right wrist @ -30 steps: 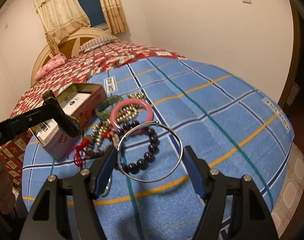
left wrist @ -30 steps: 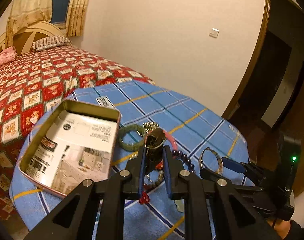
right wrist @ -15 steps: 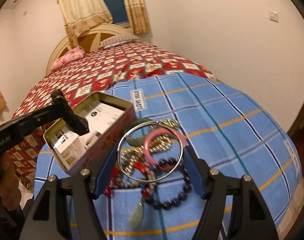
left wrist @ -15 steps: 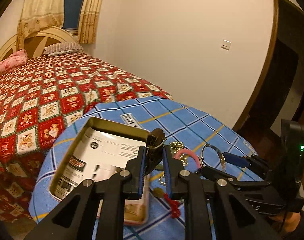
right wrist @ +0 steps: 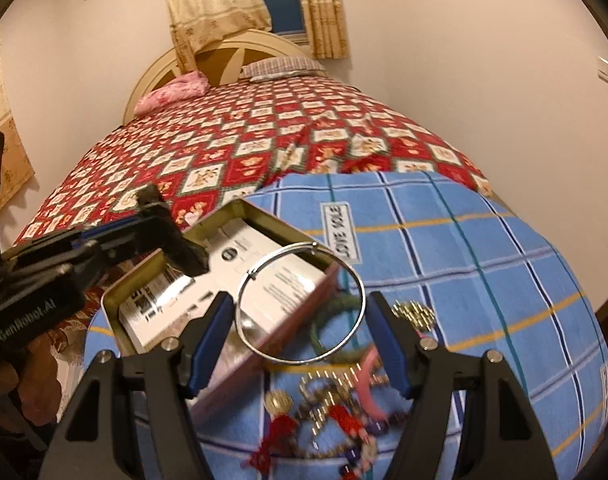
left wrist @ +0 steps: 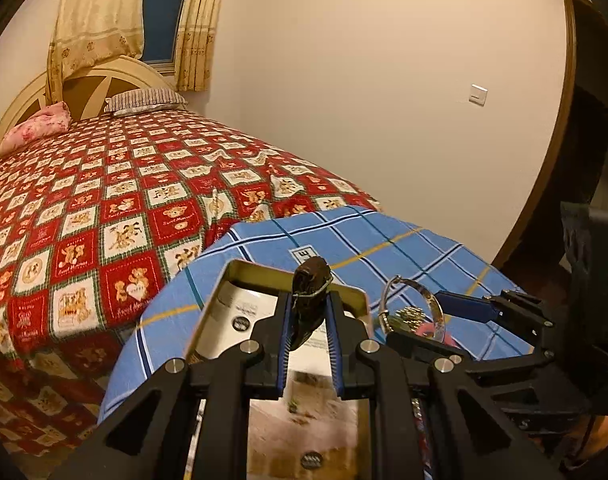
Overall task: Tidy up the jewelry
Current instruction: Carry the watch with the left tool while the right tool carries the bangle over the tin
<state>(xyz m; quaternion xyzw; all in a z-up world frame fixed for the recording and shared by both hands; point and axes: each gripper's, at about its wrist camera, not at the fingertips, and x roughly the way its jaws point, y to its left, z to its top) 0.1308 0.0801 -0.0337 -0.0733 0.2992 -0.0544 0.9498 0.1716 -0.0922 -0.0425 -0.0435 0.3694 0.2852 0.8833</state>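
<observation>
Blue checked tabletop (right wrist: 484, 248) beside the bed (right wrist: 264, 132): blurred jewelry heap (right wrist: 336, 404) near; left gripper (left wrist: 309, 312) clamps a dark pendant (left wrist: 310, 280), right gripper (right wrist: 300, 320) clamps a silver bangle (right wrist: 244, 292), both over the tin (right wrist: 120, 296).

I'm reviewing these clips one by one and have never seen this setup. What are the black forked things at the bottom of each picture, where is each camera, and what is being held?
There is no robot here: a person holds a two-finger gripper in each hand, and a wide-angle camera on each gripper looks forward along its fingers. The black forks are those fingers.

In the left wrist view, the left gripper is shut on a small dark pendant above an open metal tin.

In the right wrist view, the right gripper holds a thin silver bangle across its wide-set pads, also near the tin.

Each gripper also shows at the edge of the other's view.

The tin rests on a blue checked cloth beside a bed. Still on the cloth: a green bangle, a pink bangle and a blurred tangle of beads and chains.
</observation>
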